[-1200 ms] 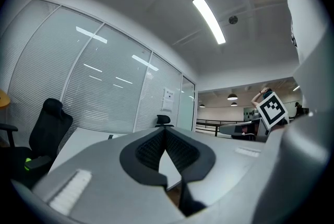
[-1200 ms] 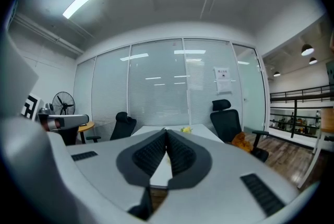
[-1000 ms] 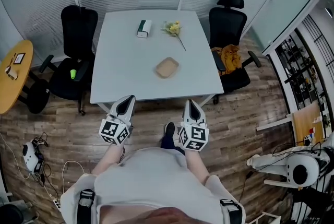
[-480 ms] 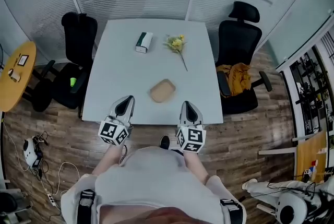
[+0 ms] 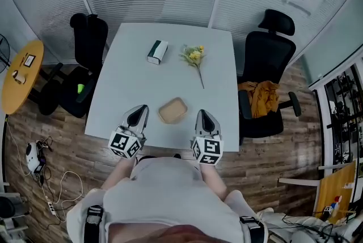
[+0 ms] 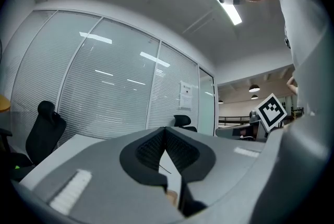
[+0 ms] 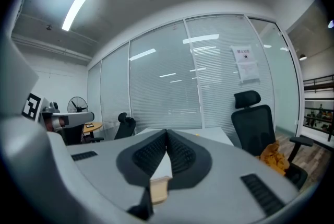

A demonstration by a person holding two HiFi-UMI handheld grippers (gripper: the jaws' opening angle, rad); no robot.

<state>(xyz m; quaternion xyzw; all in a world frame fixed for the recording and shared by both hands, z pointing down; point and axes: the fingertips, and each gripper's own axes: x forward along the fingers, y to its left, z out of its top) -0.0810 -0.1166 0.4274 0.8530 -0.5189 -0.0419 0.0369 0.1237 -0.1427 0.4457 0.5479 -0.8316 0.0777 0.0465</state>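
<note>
Standing at the near edge of the white table (image 5: 122,86), I hold one gripper in each hand, both pointing forward over the tabletop.

Left gripper (image 5: 138,110): the left gripper view shows its jaws closed tip to tip, with nothing between them.

Right gripper (image 5: 203,114): the jaws are likewise pressed together and empty.

Tan dish (image 5: 172,110): it lies flat on the table between the two grippers, near each and touching neither. In the right gripper view a sliver of the dish (image 7: 159,189) shows below the closed jaws.

Far half of the table: a tissue box (image 5: 157,51) sits to the left. A flower sprig (image 5: 194,58) with yellow blooms lies just right of it, its stem trailing toward me.

Surroundings: a black chair (image 5: 89,38) stands at the table's left side. A second chair (image 5: 276,46) at the right carries an orange cloth (image 5: 262,94) on its seat. A round wooden side table (image 5: 20,75) stands well apart at far left.
</note>
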